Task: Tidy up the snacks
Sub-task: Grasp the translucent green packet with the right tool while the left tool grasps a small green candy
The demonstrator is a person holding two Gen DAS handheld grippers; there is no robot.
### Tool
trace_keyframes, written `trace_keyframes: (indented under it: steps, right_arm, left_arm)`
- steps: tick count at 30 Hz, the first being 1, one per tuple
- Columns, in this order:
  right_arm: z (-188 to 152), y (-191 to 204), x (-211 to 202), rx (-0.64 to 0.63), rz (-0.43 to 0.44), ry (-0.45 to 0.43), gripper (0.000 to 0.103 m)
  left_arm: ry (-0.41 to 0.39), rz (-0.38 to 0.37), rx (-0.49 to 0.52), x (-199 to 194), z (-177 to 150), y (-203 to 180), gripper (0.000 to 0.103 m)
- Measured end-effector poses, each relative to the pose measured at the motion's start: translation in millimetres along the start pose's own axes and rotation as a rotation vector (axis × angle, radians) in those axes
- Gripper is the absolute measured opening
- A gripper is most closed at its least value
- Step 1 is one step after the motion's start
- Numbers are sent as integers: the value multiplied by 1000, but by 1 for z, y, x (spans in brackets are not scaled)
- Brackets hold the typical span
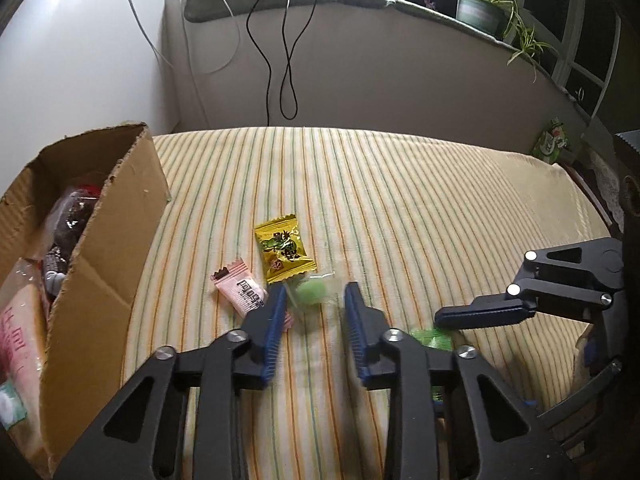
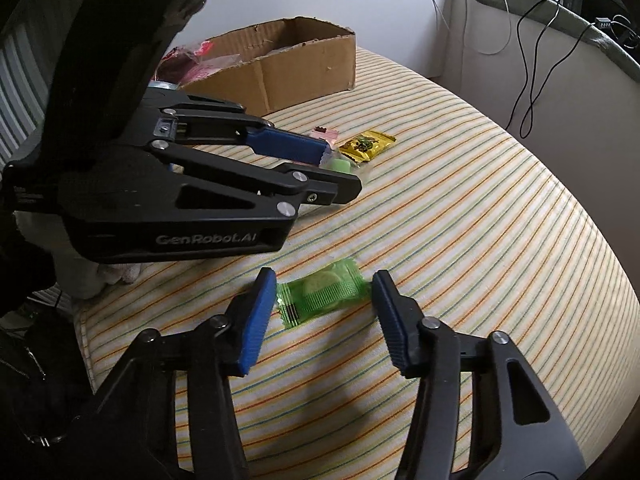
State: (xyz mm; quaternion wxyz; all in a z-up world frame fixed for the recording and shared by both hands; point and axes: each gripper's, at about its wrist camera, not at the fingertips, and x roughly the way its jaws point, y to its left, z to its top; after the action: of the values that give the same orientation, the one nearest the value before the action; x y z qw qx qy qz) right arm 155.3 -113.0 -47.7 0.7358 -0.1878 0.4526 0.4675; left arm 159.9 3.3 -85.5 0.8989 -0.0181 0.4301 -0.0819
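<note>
Already sitting in cardboard box [image 1: 100,216] at 9 o'clock: several snacks. Still lying loose on striped bed [image 1: 400,200]: four. Left gripper [image 1: 316,300] hovering open around pale green candy [image 1: 316,292]; right gripper [image 2: 324,300] straddling green packet [image 2: 324,290], unclamped. Yellow packet [image 1: 285,252] and pink wafer [image 1: 244,294] waiting at 11 o'clock.

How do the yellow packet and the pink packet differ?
The yellow packet is squarish with a dark printed picture; the pink packet is long and narrow with dark block print and a brown end. The yellow packet lies fully in the open, while the pink packet's near end is hidden behind a finger of the left gripper. Both lie flat on the striped cloth, outside the cardboard box.
</note>
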Motion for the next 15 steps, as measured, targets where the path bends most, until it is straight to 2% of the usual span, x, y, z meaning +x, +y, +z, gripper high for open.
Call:
trace_keyframes:
  steps: [3, 11, 15]
  right_arm:
    - [-1, -2, -1, 1, -6, -2, 42]
    - [-2, -4, -5, 16, -8, -8, 23]
    - [-5, -3, -8, 24, -8, -12, 20]
  left_arm:
    - [5, -4, 6, 0, 0, -1, 21]
    - [-9, -2, 8, -3, 0, -3, 20]
    - [-18, -4, 15, -6, -1, -2, 19]
